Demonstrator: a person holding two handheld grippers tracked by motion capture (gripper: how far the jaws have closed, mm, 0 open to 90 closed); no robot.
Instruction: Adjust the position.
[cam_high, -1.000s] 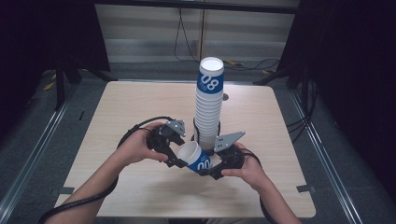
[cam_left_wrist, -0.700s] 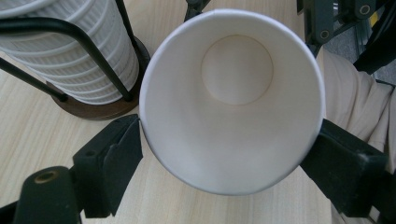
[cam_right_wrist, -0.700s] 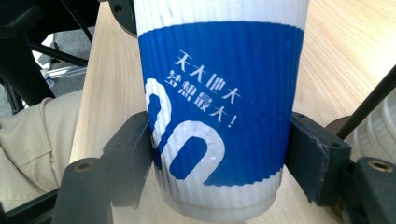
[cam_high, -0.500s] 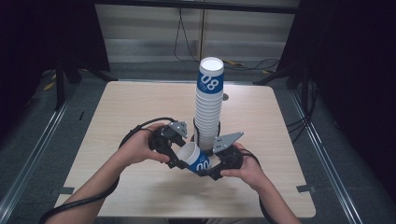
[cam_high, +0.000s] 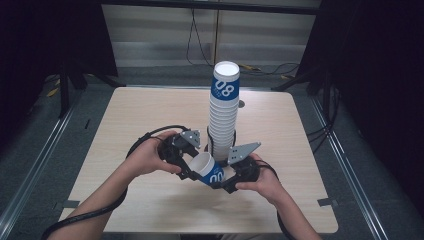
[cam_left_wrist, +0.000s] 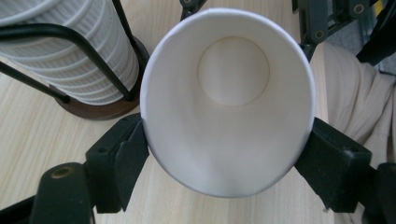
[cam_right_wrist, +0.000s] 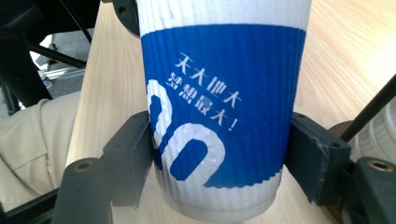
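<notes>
The left tool (cam_high: 187, 162) and right tool (cam_high: 227, 175) meet tip to tip, jaws facing each other. Each tool's two black jaws press a paper cup (cam_high: 210, 170) between them. Both forearms reach in from behind the tools.

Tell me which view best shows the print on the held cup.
The right gripper view: the cup's blue band with white characters and numerals faces the camera. The left gripper view looks into its white, empty inside. The high view shows it small, lying between both grippers, numerals partly visible.
</notes>
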